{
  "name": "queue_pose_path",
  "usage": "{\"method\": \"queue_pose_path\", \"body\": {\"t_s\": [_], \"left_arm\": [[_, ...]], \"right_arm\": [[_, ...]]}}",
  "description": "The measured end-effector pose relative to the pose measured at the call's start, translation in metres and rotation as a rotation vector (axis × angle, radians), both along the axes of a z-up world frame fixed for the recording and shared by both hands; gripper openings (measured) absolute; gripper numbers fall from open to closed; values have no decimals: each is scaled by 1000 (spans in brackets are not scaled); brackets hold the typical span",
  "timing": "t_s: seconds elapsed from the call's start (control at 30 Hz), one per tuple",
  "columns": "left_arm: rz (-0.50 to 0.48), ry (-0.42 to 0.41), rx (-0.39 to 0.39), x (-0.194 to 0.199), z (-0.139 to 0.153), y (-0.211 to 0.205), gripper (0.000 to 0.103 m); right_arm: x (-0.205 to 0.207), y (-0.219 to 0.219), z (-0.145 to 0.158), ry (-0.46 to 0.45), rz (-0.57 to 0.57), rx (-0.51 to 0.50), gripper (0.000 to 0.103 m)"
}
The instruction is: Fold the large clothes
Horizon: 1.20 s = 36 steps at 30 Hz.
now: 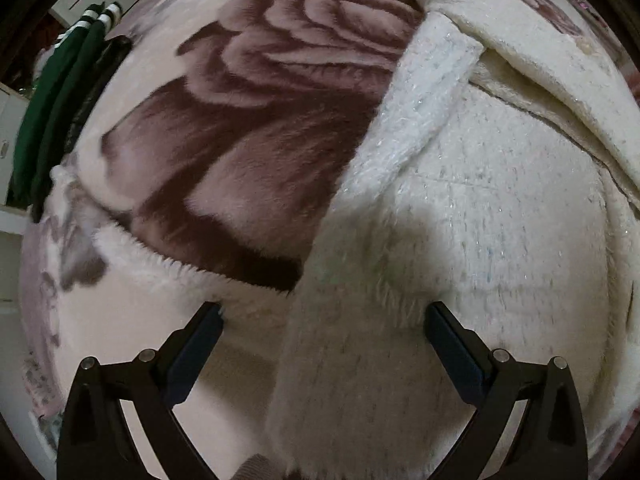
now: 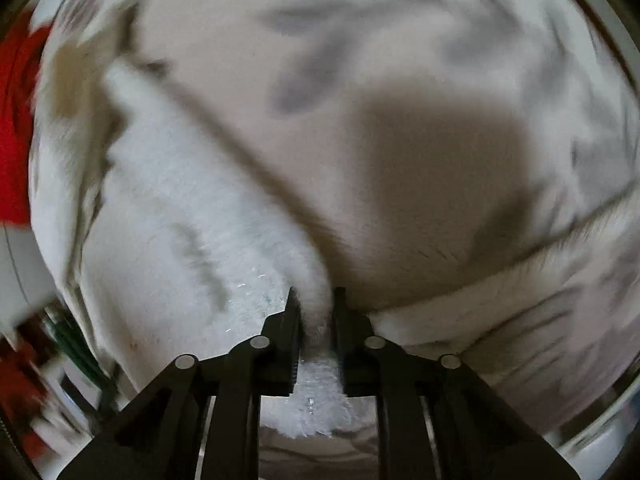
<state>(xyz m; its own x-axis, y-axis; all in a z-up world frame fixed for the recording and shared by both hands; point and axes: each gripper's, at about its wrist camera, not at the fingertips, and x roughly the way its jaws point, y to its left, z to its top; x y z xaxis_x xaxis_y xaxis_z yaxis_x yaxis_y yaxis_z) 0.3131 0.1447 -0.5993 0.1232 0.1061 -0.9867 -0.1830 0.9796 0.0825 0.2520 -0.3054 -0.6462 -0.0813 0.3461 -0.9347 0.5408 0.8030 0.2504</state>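
My right fingers [image 2: 315, 300] pinch a fluffy fold of the white coat [image 1: 460, 220]; my left fingers [image 1: 324, 312] hang spread above it. It lies on the floral blanket [image 1: 240, 120], looks soft, bulky and floppy; grip edges.

No text, label, brand, number or sign can be read in either view.
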Motion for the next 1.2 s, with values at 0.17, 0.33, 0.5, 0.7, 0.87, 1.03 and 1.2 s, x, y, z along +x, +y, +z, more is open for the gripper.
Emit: {"method": "queue_pose_path", "body": {"t_s": [0.17, 0.33, 0.5, 0.7, 0.87, 1.03, 1.2], "left_arm": [[-44, -98, -7, 11, -12, -2, 103], [-46, -198, -77, 9, -17, 8, 103], [-70, -186, -79, 2, -12, 21, 103], [-96, -166, 78, 4, 31, 8, 103], [-107, -247, 170, -4, 68, -20, 103], [-52, -289, 285, -22, 92, -65, 103], [-5, -220, 421, -41, 94, -139, 103]], "right_arm": [[81, 31, 60, -254, 153, -104, 67], [155, 39, 2, -184, 146, -70, 9], [158, 31, -8, -188, 93, -209, 9], [131, 49, 39, -138, 158, -222, 46], [71, 43, 92, -156, 214, -235, 55], [72, 28, 57, -99, 210, -133, 57], [51, 18, -1, 32, 412, -176, 57]]}}
